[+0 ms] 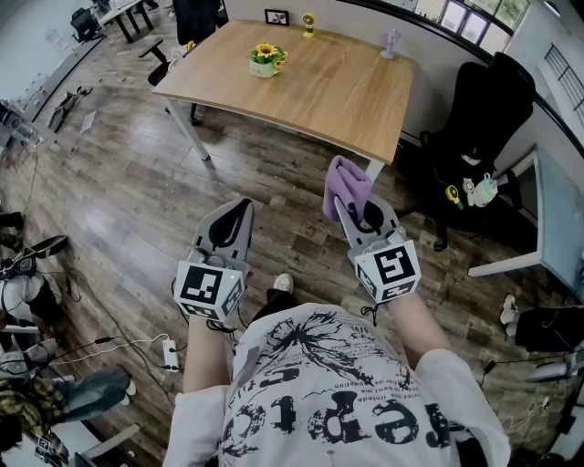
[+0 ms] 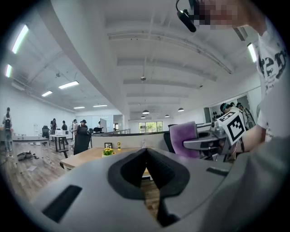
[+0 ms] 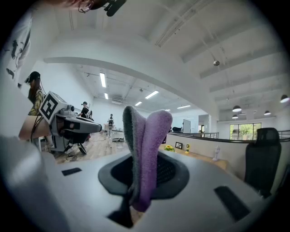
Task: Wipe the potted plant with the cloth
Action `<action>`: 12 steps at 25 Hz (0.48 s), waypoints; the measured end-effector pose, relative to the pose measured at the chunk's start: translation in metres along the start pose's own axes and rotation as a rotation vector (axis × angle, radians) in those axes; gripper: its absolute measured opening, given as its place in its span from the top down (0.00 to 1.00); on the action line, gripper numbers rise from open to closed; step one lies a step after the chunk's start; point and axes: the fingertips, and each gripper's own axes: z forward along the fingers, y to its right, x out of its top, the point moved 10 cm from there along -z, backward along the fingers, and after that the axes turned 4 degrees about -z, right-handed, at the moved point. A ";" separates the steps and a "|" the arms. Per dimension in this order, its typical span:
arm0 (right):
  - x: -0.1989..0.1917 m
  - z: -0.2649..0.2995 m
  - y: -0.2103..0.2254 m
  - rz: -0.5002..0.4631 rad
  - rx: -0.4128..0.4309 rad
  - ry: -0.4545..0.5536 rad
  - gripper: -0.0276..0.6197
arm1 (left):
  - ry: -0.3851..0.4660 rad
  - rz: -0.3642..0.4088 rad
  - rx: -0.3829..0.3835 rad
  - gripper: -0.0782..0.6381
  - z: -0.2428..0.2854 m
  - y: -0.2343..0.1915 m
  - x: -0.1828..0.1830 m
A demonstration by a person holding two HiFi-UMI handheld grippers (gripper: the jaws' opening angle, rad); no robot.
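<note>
The potted plant (image 1: pixel 265 60), yellow flowers in a white pot, stands on the far left part of the wooden table (image 1: pixel 319 91). It shows small and distant in the left gripper view (image 2: pixel 108 152) and in the right gripper view (image 3: pixel 169 148). Both grippers are held level over the floor, well short of the table. My right gripper (image 1: pixel 348 208) is shut on a folded purple cloth (image 1: pixel 347 185), which stands up between the jaws (image 3: pixel 145 149). My left gripper (image 1: pixel 239 209) is shut with nothing in it (image 2: pixel 146 153).
A photo frame (image 1: pixel 276 17) and small ornaments (image 1: pixel 309 25) stand along the table's far edge. A black office chair (image 1: pixel 484 119) is to the right of the table, next to a white desk (image 1: pixel 547 228). A power strip and cables (image 1: pixel 170 354) lie on the floor at left.
</note>
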 end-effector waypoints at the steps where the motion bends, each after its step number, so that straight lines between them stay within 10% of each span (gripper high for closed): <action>1: -0.001 0.001 0.002 -0.001 -0.007 -0.005 0.86 | 0.001 -0.003 -0.001 0.89 0.003 0.000 0.000; 12: -0.008 0.023 0.001 0.025 -0.026 -0.035 0.86 | 0.009 -0.010 -0.024 0.89 0.019 -0.021 -0.009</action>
